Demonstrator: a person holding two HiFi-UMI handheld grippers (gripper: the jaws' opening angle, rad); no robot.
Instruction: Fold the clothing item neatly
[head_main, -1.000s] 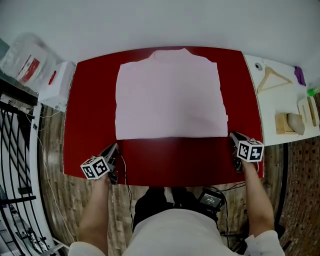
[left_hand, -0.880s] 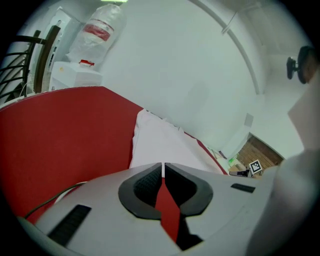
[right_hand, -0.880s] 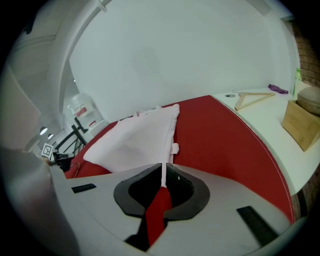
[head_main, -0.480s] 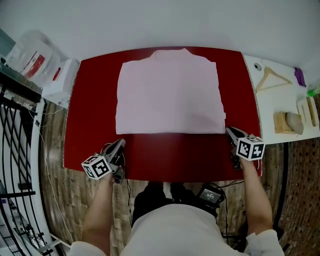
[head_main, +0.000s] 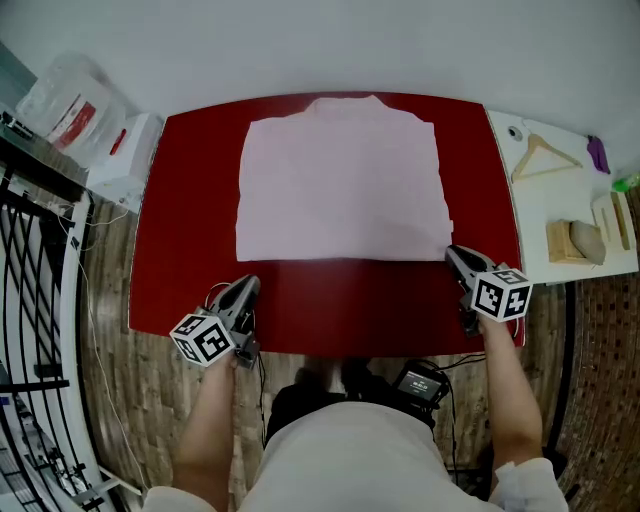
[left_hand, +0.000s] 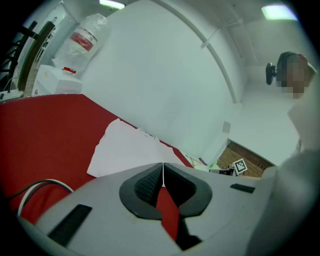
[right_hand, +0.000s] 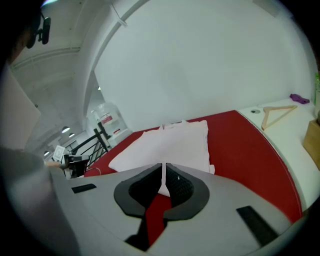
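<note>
A pale pink garment (head_main: 340, 185) lies flat, folded into a rectangle, on the far half of the red table (head_main: 190, 210). It also shows in the left gripper view as the garment (left_hand: 127, 150) and in the right gripper view as the garment (right_hand: 170, 142). My left gripper (head_main: 247, 284) hovers over the table's front left, short of the garment's near left corner, jaws shut with nothing between them (left_hand: 163, 166). My right gripper (head_main: 450, 253) sits just at the garment's near right corner, jaws shut and empty (right_hand: 163, 166). The cloth lies undisturbed.
A white side table (head_main: 560, 200) on the right carries a wooden hanger (head_main: 543, 155), a wooden block with a grey object (head_main: 580, 240) and a purple item (head_main: 598, 152). A plastic bag (head_main: 60, 105) and white box (head_main: 125, 150) stand at left beside black railing (head_main: 30, 300).
Both grippers have moved away from the table's front edge toward the garment's near edge and risen. The garment has not moved.
</note>
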